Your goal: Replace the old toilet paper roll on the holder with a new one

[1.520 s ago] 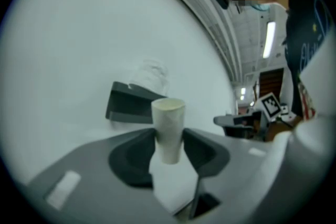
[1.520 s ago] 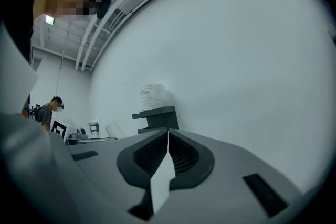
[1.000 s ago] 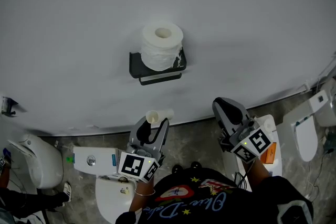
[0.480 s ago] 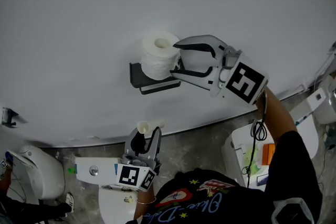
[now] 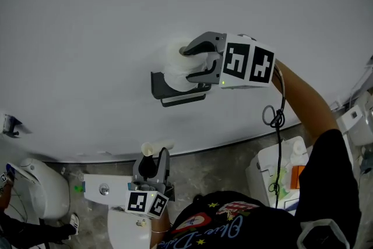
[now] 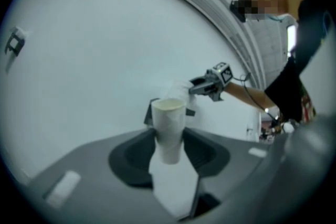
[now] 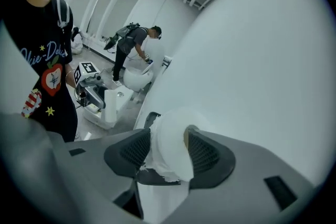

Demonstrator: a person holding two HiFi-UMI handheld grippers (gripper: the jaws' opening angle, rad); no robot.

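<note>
Since the earlier frame the right tool [image 5: 187,64] has swung in from the right and over the new roll [image 5: 173,67]. Its jaws have just been opening and stand released, wide apart, with the roll between them. The roll sits at frame centre on the black holder [image 5: 158,86], whose edge shows left of and under it. The wall [image 5: 87,20] around is bare. At lower centre, the left tool [image 5: 154,155] stays clenched on the old cardboard core [image 6: 169,128], upright, open end up, a paper tail hanging.

Black holder [image 5: 158,86] on white wall [image 5: 87,26], toilet paper roll [image 5: 173,70] standing on it, grey floor [image 5: 213,163] below, toilets [image 5: 36,182] on it
</note>
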